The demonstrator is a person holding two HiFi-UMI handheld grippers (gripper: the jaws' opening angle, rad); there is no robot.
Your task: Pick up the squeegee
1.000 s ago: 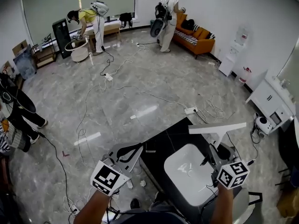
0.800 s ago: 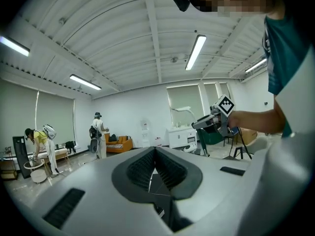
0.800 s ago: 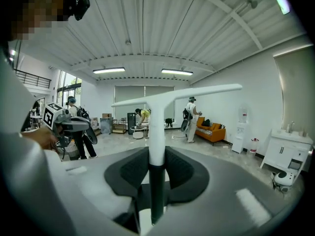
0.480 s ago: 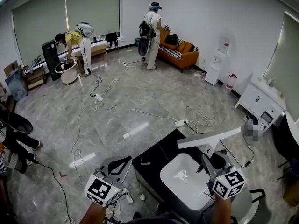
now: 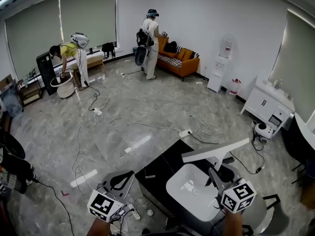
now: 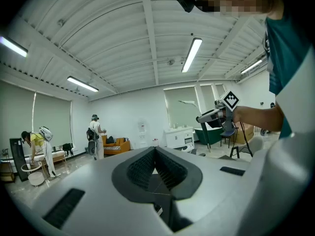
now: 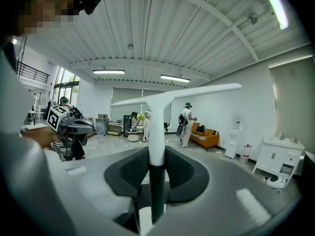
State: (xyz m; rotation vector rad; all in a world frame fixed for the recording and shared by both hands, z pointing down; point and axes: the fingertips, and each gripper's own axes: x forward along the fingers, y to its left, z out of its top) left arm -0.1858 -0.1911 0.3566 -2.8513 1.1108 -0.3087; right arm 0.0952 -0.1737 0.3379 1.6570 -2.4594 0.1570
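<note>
Above the sink (image 5: 196, 208), right gripper (image 7: 156, 154) jaws clamp the squeegee (image 7: 156, 132) handle.

White T-shaped squeegee (image 5: 215, 150), handle's end black; handle clamped in the right gripper (image 7: 156, 156).

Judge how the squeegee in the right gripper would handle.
Probably stiff: the squeegee blade looks straight, held by its handle in the right gripper. Likely light: slim handle and blade. It may swivel, the wide blade sitting beyond the grip.

Left gripper (image 5: 124, 177) low left, jaws together, empty, right gripper (image 5: 214, 175) jaws clamped on squeegee (image 5: 215, 151) handle, both held ahead, pointing near level
</note>
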